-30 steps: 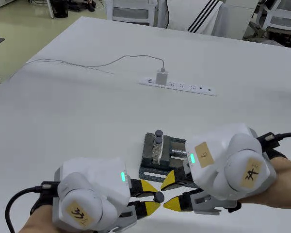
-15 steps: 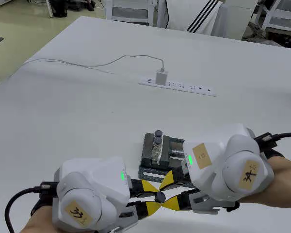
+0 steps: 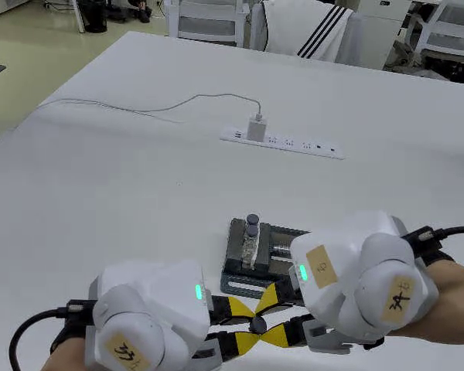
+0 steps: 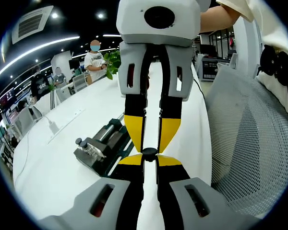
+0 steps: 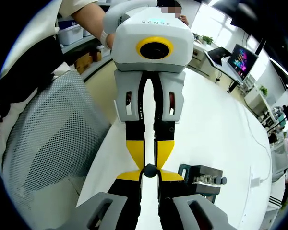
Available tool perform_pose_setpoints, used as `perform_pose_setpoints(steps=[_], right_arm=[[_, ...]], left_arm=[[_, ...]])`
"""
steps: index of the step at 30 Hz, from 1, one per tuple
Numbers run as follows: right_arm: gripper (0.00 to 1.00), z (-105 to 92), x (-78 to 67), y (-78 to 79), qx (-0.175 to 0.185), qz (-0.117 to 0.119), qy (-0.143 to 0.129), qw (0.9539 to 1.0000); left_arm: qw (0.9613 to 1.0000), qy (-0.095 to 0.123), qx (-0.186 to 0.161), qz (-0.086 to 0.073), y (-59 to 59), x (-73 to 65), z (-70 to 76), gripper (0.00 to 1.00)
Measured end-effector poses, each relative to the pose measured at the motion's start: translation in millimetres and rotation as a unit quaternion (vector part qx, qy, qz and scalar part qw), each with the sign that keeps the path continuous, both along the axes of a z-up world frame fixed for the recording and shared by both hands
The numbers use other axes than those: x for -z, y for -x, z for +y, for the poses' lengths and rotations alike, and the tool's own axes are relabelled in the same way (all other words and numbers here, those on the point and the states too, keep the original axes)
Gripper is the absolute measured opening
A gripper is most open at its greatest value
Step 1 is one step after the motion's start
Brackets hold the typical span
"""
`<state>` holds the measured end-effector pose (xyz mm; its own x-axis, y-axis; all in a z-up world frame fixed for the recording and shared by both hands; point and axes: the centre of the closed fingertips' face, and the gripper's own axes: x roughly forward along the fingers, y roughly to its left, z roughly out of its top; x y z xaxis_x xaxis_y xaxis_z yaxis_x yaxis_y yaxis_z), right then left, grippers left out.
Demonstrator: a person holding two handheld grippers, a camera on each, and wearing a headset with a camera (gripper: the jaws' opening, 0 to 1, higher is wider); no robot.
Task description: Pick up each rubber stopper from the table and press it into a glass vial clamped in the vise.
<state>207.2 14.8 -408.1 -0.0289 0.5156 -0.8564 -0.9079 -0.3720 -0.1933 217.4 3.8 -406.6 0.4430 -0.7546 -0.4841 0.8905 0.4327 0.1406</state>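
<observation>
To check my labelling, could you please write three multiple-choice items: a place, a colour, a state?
1. Where is the loose rubber stopper? A) on the floor B) between the left gripper and right gripper C) in a drawer
2. What colour are the tips of the jaws? A) yellow B) red C) green
3. How does the glass vial sit in the vise? A) lying flat B) upright, dark-capped C) shattered
Key: B, both pairs of jaws close on it; A, yellow in every view; B, it stands clamped.

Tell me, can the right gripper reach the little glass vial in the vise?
Probably yes: nothing lies between the right gripper and the vial, but its jaws are pinching a stopper.
</observation>
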Motion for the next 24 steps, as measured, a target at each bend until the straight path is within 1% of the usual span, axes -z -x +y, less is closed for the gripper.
perform_pose_setpoints(steps=[2,4,7,8,14,15,17,24], right_arm=[[0.08,-0.1,0.1,0.0,-0.002,-0.001,0.002,1.0],[0.08,-0.1,0.2,-0.2,0.001,0.001,0.005,1.0],[0.08,0.0,1.7,-0.3,0.007,0.006,0.01,0.9999],[0.08,0.3,2.2,-0.6,0.01,0.01,0.011,0.9998],[0.08,1.3,3.0,-1.6,0.023,0.018,0.01,0.9995],[0.08,1.5,3.1,-1.8,0.029,0.021,0.009,0.9993],[0.08,1.9,3.0,-2.0,0.031,0.021,0.007,0.9993],[0.07,2.0,5.3,-0.6,0.036,0.025,0.008,0.999]], left_arm=[[1.0,0.001,0.0,0.001,0.0,0.1,0.1,0.05],[1.0,-0.001,0.004,-0.002,0.0,0.6,-0.2,0.05],[0.9998,-0.016,0.012,-0.009,-0.1,2.6,-0.7,0.05],[0.9994,-0.026,0.016,-0.016,-0.2,3.7,-0.8,0.05],[0.999,-0.035,0.014,-0.023,-1.2,4.6,0.6,0.05],[0.9991,-0.037,0.011,-0.021,-1.4,4.4,0.8,0.05],[0.999,-0.039,0.009,-0.022,-1.5,4.2,1.1,0.05],[0.9993,-0.034,0.005,-0.016,-0.6,6.5,1.0,0.05]])
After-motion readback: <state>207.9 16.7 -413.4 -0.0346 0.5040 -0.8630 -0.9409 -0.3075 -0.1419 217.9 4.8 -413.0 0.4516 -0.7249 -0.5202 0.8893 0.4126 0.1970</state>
